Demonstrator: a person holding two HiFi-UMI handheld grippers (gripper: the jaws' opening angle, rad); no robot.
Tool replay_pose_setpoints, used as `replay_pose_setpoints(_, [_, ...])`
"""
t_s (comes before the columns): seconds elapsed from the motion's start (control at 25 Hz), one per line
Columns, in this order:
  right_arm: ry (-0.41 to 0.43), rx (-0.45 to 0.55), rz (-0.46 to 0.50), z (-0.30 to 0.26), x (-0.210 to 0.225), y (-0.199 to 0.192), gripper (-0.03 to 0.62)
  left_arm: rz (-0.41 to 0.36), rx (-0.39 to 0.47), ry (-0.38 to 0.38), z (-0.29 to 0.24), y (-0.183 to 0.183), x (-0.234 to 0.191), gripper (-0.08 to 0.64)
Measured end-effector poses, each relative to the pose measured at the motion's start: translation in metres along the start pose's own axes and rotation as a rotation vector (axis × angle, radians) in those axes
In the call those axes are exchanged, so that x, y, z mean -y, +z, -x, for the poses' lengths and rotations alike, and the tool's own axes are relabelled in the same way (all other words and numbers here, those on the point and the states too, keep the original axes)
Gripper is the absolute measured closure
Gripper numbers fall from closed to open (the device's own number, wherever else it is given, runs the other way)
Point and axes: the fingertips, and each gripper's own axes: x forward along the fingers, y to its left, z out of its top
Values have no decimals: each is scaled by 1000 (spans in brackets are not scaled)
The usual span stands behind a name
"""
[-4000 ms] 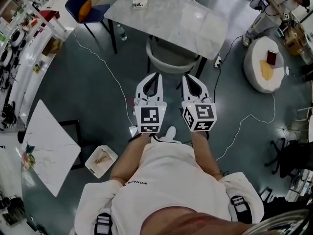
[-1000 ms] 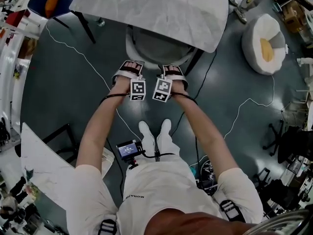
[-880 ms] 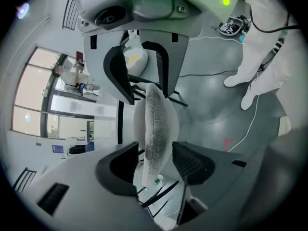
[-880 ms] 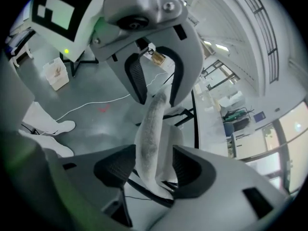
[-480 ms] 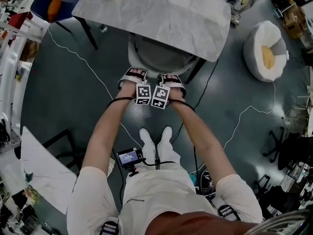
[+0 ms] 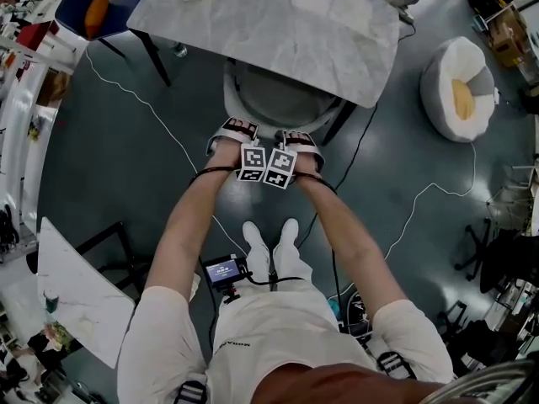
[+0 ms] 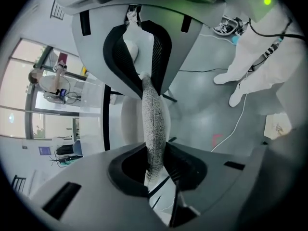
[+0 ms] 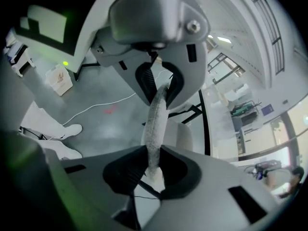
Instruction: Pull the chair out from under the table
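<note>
A grey shell chair [image 6: 282,99] is tucked under the near edge of the marble table [image 6: 278,23]. Only its seat and curved backrest show. Both of my grippers sit side by side on the backrest's near rim, pointing steeply down. The left gripper [image 6: 236,127] has the grey textured rim [image 7: 153,119] running between its jaws; they are closing, with the pads on it. The right gripper [image 6: 296,135] is also closing on the rim [image 8: 156,112], which touches both of its jaws. The chair's legs are hidden.
Black table legs [image 6: 156,57] stand either side of the chair. A white cable [image 6: 143,99] crosses the grey floor. A white beanbag [image 6: 459,78] lies to the right, a blue chair [image 6: 84,7] at top left, and a second marble table [image 6: 76,293] at lower left.
Four seconds ago both grippers hung open, short of the chair. A second ago they stood wide at the backrest rim; since then both have narrowed onto it, with the hands barely moving.
</note>
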Motion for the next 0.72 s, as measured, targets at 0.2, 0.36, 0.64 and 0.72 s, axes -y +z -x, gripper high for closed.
replay_pose_setpoints(0.2, [3, 8, -4, 3, -2, 2, 517, -11, 6, 8, 4, -1, 2, 479])
replay_pose_setpoints(0.36, [-3, 9, -7, 5, -5, 3, 518, -7, 6, 11, 8, -1, 6, 480])
replay_pose_setpoints(0.64, [13, 23, -5, 11, -14, 5, 520, -11, 21, 0, 15, 1, 14, 483])
replay_pose_setpoints(0.72, [18, 23, -1, 13, -18, 5, 522, -8, 21, -4, 18, 2, 19, 483])
